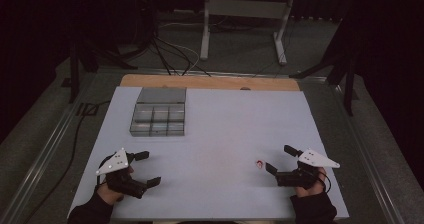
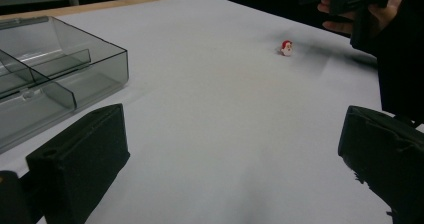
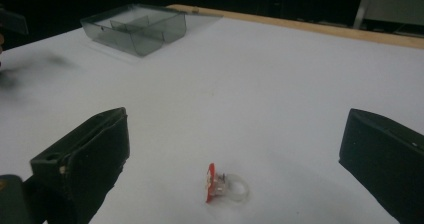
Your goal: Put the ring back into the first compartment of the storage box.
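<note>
High view, my left gripper [image 1: 145, 168]: it sits at the near left of the table [image 1: 225, 129], jaws spread wide with nothing between them, pointing toward the middle.
High view, my right gripper [image 1: 280, 159]: at the near right, jaws also spread wide, aimed left at the ring.
High view, ring [image 1: 259, 164]: a tiny red and white speck lying on the white top, just beside the tip of my right gripper's nearer jaw, not touched by it.
High view, organizer box [image 1: 158, 119]: a grey clear box with divided compartments, lid laid open behind it, on the far left part of the table, well apart from both grippers.

Left gripper view, my jaws: two black pads rise at the lower corners, far apart, bare white table between them.
Left gripper view, box [image 2: 50, 74]: close at my left, its clear walls and dividers plain to see.
Left gripper view, ring [image 2: 286, 48]: a small red and white Santa-like face on the table, far across, near my other hand [image 2: 360, 14].

Right gripper view, my jaws: wide open, left and right of the frame.
Right gripper view, ring [image 3: 222, 185]: a clear plastic band with a red charm, lying on its side on the table between my jaws, touching neither.
Right gripper view, box [image 3: 137, 26]: far off at the upper left.
</note>
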